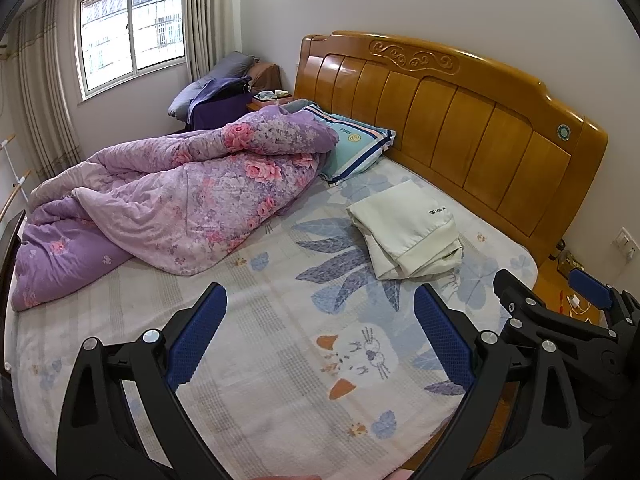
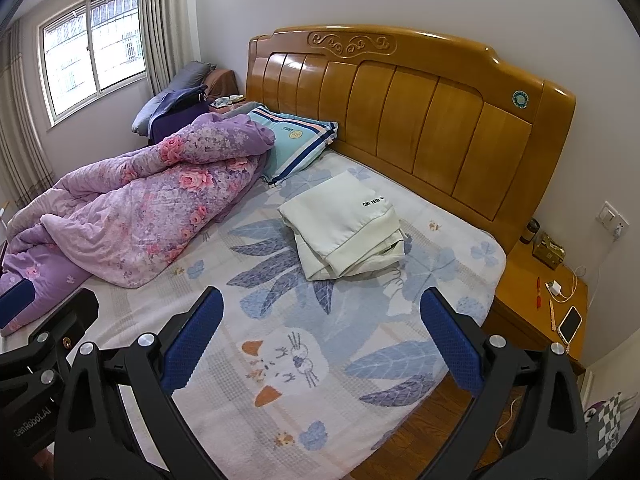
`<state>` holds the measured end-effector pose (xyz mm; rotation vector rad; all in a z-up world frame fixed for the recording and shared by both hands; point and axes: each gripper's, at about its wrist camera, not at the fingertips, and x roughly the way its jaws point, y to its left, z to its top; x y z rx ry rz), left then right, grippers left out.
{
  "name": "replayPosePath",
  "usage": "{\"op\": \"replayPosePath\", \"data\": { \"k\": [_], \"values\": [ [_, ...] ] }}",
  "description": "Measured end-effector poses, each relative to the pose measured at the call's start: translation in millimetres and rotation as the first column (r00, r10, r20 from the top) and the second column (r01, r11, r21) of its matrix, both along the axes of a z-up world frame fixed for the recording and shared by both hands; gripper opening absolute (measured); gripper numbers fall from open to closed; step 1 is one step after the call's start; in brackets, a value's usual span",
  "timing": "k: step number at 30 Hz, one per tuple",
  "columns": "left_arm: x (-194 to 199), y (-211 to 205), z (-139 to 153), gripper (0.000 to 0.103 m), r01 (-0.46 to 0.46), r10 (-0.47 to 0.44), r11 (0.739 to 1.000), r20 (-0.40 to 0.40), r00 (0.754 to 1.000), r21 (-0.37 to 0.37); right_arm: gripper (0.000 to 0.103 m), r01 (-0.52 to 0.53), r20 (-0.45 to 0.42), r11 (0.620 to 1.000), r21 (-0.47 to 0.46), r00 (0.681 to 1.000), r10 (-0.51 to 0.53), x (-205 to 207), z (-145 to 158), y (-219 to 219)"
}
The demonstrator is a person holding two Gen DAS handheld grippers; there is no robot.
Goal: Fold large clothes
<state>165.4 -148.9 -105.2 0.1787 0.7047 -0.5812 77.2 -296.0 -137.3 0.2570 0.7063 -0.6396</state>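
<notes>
A cream garment [image 1: 406, 230] lies folded in a compact stack on the bed sheet [image 1: 280, 320], near the headboard; it also shows in the right wrist view [image 2: 346, 226]. My left gripper [image 1: 320, 312] is open and empty, held above the sheet well short of the garment. My right gripper [image 2: 322, 314] is open and empty too, also short of the garment. The right gripper shows at the right edge of the left wrist view [image 1: 560, 304], and the left gripper at the left edge of the right wrist view [image 2: 36, 312].
A crumpled purple floral quilt [image 1: 160, 208] covers the bed's left half. A striped teal pillow [image 1: 356, 148] leans by the wooden headboard [image 1: 460, 120]. A nightstand [image 2: 540, 300] at the right holds a phone [image 2: 569, 323], cables and a box.
</notes>
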Motion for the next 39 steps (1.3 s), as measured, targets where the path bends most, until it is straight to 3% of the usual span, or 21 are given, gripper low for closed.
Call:
{"op": "replayPosePath", "data": {
  "k": [39],
  "values": [
    [4.3,-2.7,-4.4,0.095,0.004,-0.004,1.0,0.006,1.0,0.003,0.095,-0.006,-0.004,1.0,0.002,1.0,0.006,4.8,-4.2,-5.2]
  ]
}}
